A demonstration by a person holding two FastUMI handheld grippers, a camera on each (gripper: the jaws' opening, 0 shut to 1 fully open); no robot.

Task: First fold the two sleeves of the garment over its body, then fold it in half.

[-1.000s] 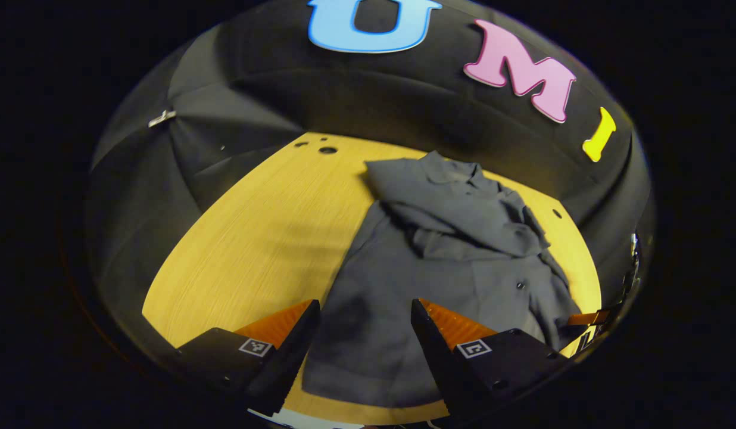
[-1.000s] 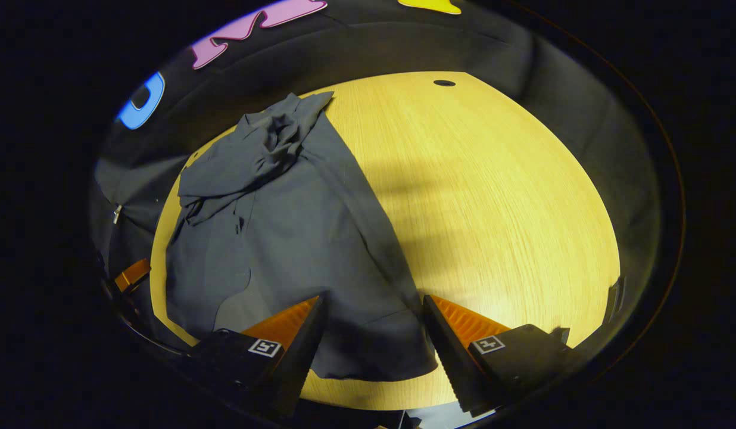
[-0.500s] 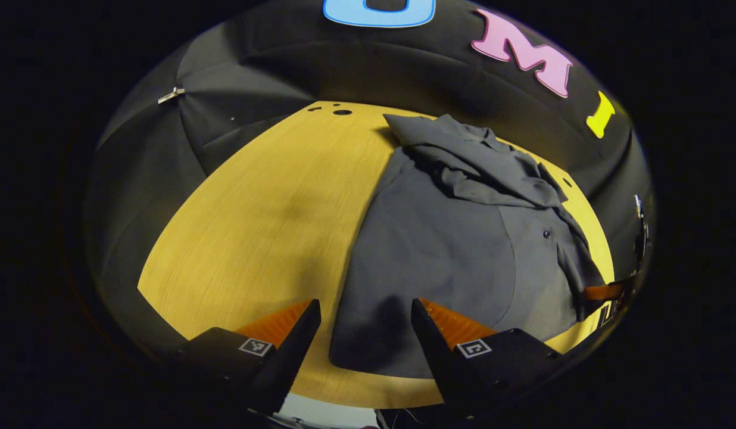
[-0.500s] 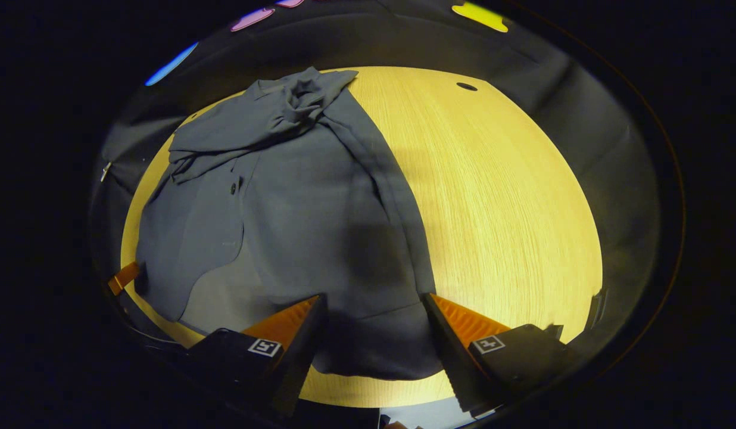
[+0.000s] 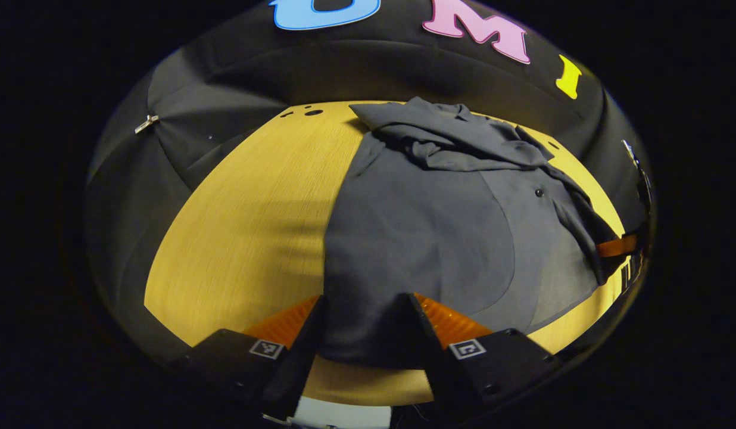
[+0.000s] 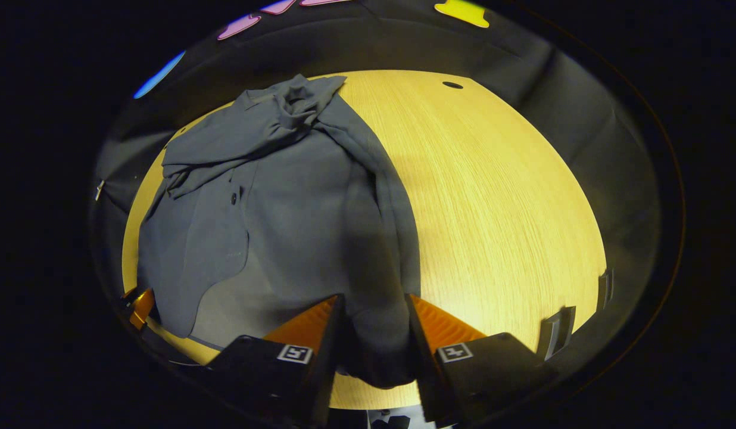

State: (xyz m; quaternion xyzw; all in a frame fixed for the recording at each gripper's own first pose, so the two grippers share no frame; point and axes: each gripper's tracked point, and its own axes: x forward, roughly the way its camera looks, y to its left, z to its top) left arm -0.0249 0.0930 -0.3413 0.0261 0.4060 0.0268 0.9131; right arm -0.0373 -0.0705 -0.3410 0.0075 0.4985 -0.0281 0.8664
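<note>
A grey shirt (image 5: 427, 226) lay flat on the bench (image 5: 249, 220), sleeves bunched near the collar. Each claw, left (image 5: 361, 325) and right (image 6: 374, 333), pinched a hem corner. The cloth looked soft and light; corners seemed the best grip.

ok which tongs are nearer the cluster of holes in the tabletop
Left. The left tongs are at the hem corner of the shirt on the same side as the holes; the right tongs are at the opposite hem corner.

A dark grey buttoned shirt (image 5: 427, 226) lies spread flat ahead of the tool, sleeves (image 5: 463, 146) bunched across its far collar end, its near hem gathered between the tool's fingers.
</note>
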